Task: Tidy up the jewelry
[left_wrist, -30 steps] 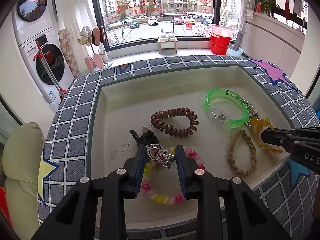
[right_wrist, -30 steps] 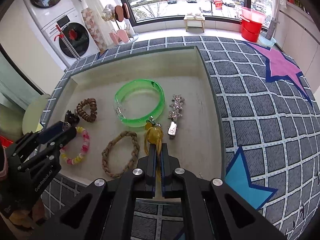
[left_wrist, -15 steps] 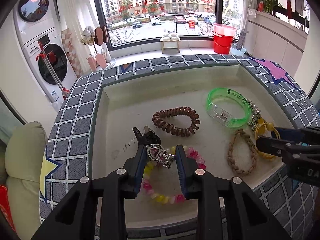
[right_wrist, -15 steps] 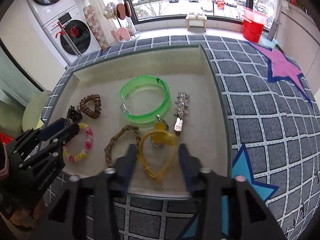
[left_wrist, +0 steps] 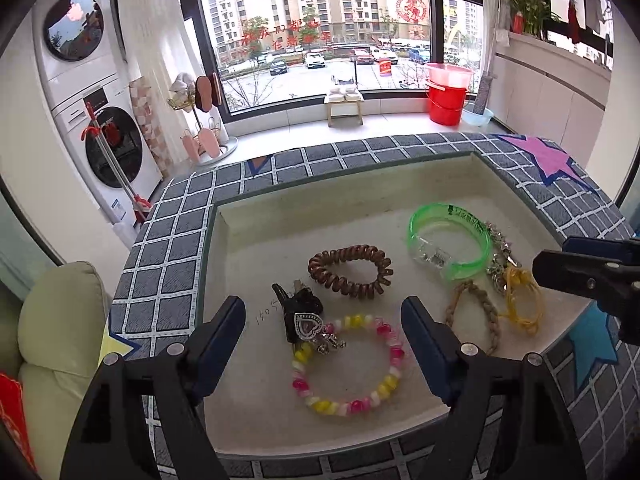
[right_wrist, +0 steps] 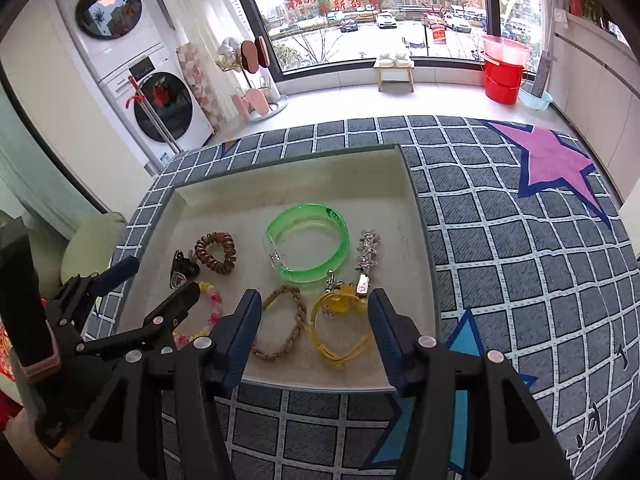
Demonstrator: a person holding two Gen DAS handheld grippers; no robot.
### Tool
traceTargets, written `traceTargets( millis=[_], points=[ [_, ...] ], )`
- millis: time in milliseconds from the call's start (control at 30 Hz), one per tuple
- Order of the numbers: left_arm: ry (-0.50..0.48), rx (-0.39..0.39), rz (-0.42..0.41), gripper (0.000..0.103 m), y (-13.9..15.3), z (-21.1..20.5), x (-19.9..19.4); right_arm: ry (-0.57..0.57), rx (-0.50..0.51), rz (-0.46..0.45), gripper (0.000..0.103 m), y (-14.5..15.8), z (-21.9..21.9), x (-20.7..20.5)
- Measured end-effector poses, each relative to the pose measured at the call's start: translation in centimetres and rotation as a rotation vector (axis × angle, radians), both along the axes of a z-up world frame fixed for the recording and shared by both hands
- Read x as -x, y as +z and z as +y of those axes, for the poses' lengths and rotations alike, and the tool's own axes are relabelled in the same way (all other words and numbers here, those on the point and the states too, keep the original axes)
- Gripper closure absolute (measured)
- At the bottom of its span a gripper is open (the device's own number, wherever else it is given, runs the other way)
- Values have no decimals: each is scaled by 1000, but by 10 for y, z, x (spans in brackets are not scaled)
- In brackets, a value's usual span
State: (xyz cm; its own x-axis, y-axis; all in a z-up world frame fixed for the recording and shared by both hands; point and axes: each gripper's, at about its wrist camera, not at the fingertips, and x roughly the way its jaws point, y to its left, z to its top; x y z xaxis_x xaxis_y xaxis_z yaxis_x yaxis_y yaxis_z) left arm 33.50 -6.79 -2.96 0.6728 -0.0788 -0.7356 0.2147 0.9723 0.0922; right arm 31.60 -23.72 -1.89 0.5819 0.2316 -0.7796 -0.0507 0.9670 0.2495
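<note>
A cream tray (left_wrist: 320,216) holds the jewelry. My left gripper (left_wrist: 323,312) hangs over its near side, its jaws opening wide. A black clip with a heart charm (left_wrist: 302,318) and a pink and yellow bead bracelet (left_wrist: 348,364) lie loose on the tray between its fingers. My right gripper (right_wrist: 315,300) is also opening, its fingers apart above a yellow cord bracelet (right_wrist: 340,332) that lies flat, untouched. A braided rope bracelet (right_wrist: 286,322) rests just left of the cord.
Farther back in the tray lie a green bangle (right_wrist: 306,248), a silver star hair clip (right_wrist: 366,256) and a brown spiral hair tie (left_wrist: 350,272). A grey checked cloth (right_wrist: 500,260) with coloured stars surrounds the tray. A pale cushion (left_wrist: 52,320) sits at the left.
The left jaws have spread wide and let go of the heart-charm clip. The right jaws have come off the yellow cord bracelet and lifted slightly.
</note>
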Motion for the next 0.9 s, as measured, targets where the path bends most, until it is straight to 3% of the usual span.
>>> traceTargets(
  millis=[200,300,400,433,467,533,700,800,900],
  points=[
    [13,4,-2,11,3,4,4,-4,-8,3,43,0,0,3],
    [16,17,1,11,5,8,6,-7,-13,1,31,0,1,7],
    [19,11,0,11,7,10,9,-8,-17,0,31,0,3,10],
    [20,8,-1,9,7,11,11,-7,-17,0,31,0,3,10],
    [22,7,3,0,8,12,12,-8,-18,0,31,0,4,11],
    [30,12,-8,0,10,14,16,-10,-12,-5,19,1,6,15],
    [37,16,-9,0,16,18,27,-31,40,-14,19,1,12,24],
    [52,20,-14,0,18,23,38,-45,51,-30,0,-1,13,32],
    [62,25,-24,0,19,28,51,-48,38,-36,0,-4,13,41]
  ],
)
